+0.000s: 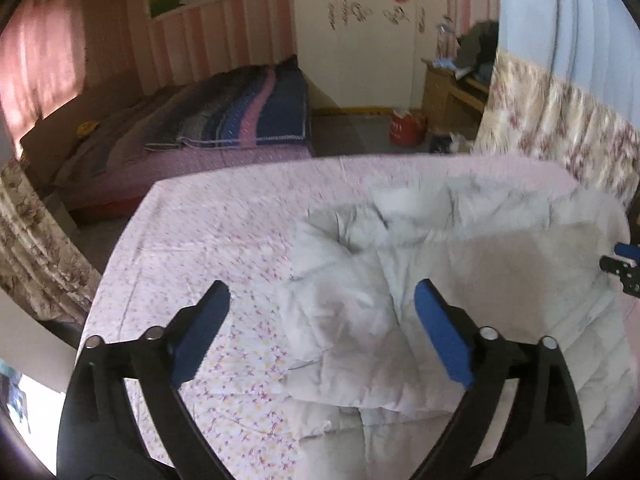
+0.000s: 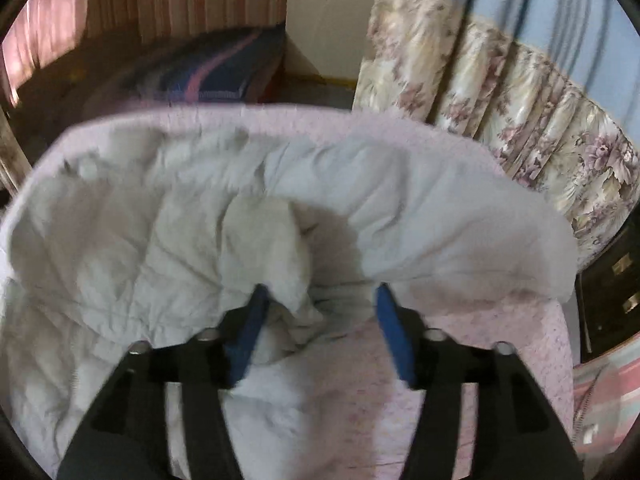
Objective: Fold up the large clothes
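A large white padded garment [image 1: 460,280] lies rumpled on a table covered with a pink floral sheet [image 1: 208,240]. My left gripper [image 1: 322,300] is open and empty, held above the garment's left edge. In the right wrist view the garment [image 2: 160,240] fills the table, one side folded over. My right gripper [image 2: 320,300] is open, its jaws straddling a bunched fold of the garment [image 2: 296,292] without closing on it. The right gripper's tip also shows at the right edge of the left wrist view [image 1: 624,268].
A bed with a dark striped blanket [image 1: 240,112] stands beyond the table. Floral curtains [image 2: 520,128] hang close on the right. A wooden desk [image 1: 452,96] and a red container [image 1: 404,128] sit by the far wall. The sheet's far edge [image 1: 360,158] marks the table end.
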`<state>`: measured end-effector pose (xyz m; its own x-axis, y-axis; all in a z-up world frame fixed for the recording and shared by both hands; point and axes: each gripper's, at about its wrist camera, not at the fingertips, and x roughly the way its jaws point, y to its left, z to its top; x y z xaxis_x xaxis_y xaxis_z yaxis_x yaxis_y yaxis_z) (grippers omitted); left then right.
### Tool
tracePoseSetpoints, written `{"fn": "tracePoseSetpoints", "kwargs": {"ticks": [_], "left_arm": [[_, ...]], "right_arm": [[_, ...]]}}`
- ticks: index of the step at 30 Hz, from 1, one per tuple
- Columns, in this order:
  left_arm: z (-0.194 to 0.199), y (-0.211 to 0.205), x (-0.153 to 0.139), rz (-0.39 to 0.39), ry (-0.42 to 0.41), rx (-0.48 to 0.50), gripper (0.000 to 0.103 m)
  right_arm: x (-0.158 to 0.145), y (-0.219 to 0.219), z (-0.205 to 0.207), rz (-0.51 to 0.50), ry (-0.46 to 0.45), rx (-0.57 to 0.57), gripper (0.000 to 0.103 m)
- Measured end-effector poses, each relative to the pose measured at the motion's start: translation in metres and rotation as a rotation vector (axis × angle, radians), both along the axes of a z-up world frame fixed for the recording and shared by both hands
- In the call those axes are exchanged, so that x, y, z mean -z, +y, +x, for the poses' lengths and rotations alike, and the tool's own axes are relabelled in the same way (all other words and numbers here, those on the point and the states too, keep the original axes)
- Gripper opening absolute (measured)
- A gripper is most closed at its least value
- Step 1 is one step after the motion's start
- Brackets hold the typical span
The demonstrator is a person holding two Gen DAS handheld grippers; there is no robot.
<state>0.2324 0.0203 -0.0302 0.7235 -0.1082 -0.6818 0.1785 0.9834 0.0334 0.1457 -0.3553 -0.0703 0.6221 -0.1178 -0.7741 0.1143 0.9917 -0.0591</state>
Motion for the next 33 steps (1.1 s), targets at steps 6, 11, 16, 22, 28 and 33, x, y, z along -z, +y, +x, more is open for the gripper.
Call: {"fn": "tracePoseSetpoints", "kwargs": {"ticks": [6,11,16,22,28,33], "left_arm": [[-0.014,-0.008,-0.037,-0.087,-0.022,-0.041,0.1],[-0.022,-0.034,-0.051,-0.128,-0.006,-0.012,0.1],[-0.028,-0.063,-0.054,-0.111,0.004,0.022,0.1],[-0.029,-0.08,-0.056,-0.099,0.012,0.023,0.1],[-0.027,-0.076,-0.047,-0.08,0.033,-0.005,0.1],[-0.025,-0.069,-0.041,-0.073,0.048,-0.031,0.1]], "right_arm": [[-0.024,-0.079,-0.013,0.044,-0.102,0.118,0.07],[-0.008,-0.213,-0.035,0.339,-0.205,0.356,0.07],[0.036,-0.304,-0.052,0.567,-0.263,0.562,0.07],[0.089,-0.336,-0.042,0.759,-0.236,0.664,0.07],[0.125,-0.358,-0.036,0.896,-0.245,0.758,0.076],[0.122,-0.359,-0.02,0.862,-0.303,0.712,0.033]]}}
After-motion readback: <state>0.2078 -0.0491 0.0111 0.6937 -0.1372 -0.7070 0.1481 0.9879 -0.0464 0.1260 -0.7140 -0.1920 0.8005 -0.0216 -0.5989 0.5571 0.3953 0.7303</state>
